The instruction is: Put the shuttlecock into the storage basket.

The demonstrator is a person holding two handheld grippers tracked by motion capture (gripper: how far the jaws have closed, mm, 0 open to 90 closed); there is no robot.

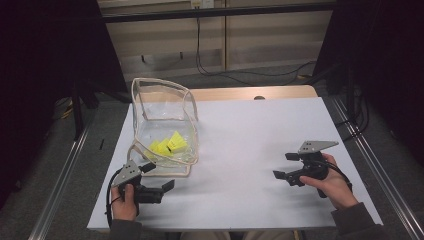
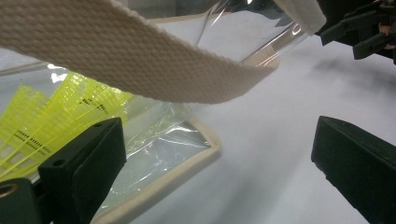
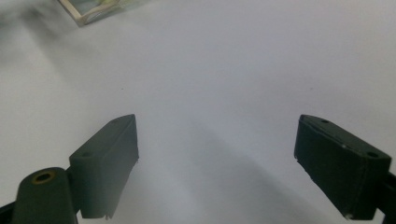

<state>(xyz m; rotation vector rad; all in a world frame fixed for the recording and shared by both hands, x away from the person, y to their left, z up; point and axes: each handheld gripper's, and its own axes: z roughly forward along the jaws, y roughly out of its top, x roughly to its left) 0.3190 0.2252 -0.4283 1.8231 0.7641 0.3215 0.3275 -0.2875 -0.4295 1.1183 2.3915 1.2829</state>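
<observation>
A: Where is the clear bag (image 1: 162, 125) found?

B: It is seen toward the left side of the counter (image 1: 250, 135), between the far-left corner and the near edge, standing open with its cream webbing trim around the mouth. Yellow shuttlecocks (image 1: 169, 145) are held inside it, at the bottom.

A: And the left tongs (image 1: 159, 181)?

B: They are placed just beside the bag's near side, close to the counter's near-left corner. Their jaws are spread wide and nothing is gripped. In the left gripper view, the cream strap (image 2: 140, 60) is seen arching over the gap between the jaws, and the bag's trimmed base corner lies below, beside the left jaw; no contact with the pads can be made out.

A: How are the right tongs (image 1: 282, 165) set?

B: They are held by the person's right hand (image 1: 332, 185) near the counter's right edge, well apart from the bag, pointing toward it. Their jaws are likewise released, with bare white counter between them in the right gripper view (image 3: 215, 158).
</observation>
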